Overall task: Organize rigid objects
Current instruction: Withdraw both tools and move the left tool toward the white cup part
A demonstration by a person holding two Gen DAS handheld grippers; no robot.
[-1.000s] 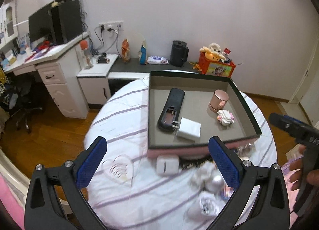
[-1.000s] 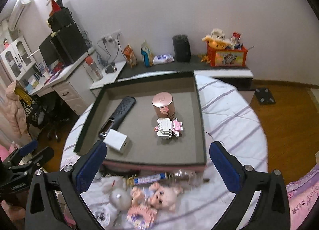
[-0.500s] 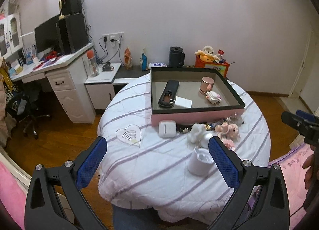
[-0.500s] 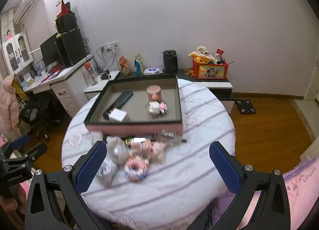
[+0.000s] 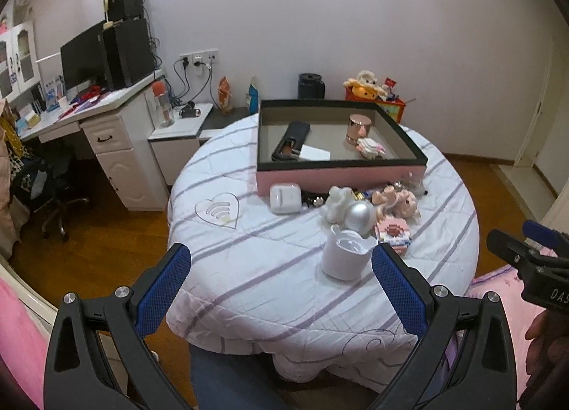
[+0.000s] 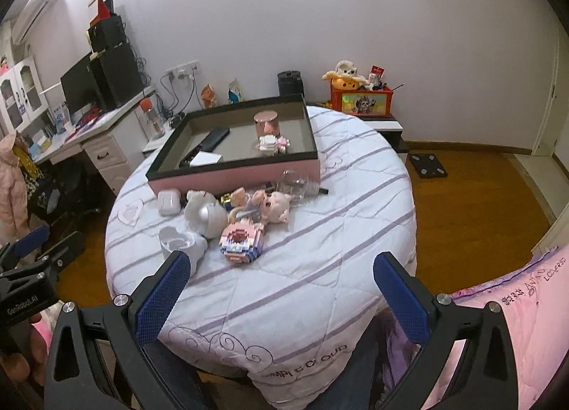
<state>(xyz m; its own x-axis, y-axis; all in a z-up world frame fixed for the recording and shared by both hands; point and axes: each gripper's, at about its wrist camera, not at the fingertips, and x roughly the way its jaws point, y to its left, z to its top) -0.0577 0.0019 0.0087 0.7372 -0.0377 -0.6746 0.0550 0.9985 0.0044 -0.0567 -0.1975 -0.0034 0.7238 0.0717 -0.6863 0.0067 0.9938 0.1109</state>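
- Your left gripper [image 5: 281, 269] is spread wide with nothing between its blue pads [image 5: 161, 283] — it hangs over the near edge of the round table [image 5: 270, 289], off the cloth.
- Your right gripper [image 6: 281, 278] is just as wide apart and empty, also held back over the near rim of the table [image 6: 320, 267].
- Each tool shows in the other's view: the right one at the far right edge of the left camera, the left one at the lower left edge of the right camera.
- Closest ahead of the left gripper, just inside its right pad, stands a white cup [image 5: 343, 257]; in the right view the cup [image 6: 177, 244] sits just beyond the left pad.
- Beside the cup, a little further out, lies a pink block toy [image 6: 242, 241], directly ahead of the right gripper, between its pads.
- Behind those, a silver ball [image 5: 359, 216] touches a white plush [image 5: 336, 200], with a pink doll [image 6: 274, 205] to the right of them.
- A white case [image 5: 283, 198] lies to the left of that cluster, close against the box front.
- Further still sits the pink box [image 5: 341, 177] with a black rim, open on top.
- Inside it: a black remote [image 5: 291, 141] on the left, a white charger [image 5: 314, 153] touching its near end, a rose-gold jar [image 5: 358, 129] upright on the right, and a small block figure [image 5: 370, 148] just in front of the jar.
- Past the table on the left stands a white desk [image 5: 103, 132] carrying a monitor [image 5: 81, 61].
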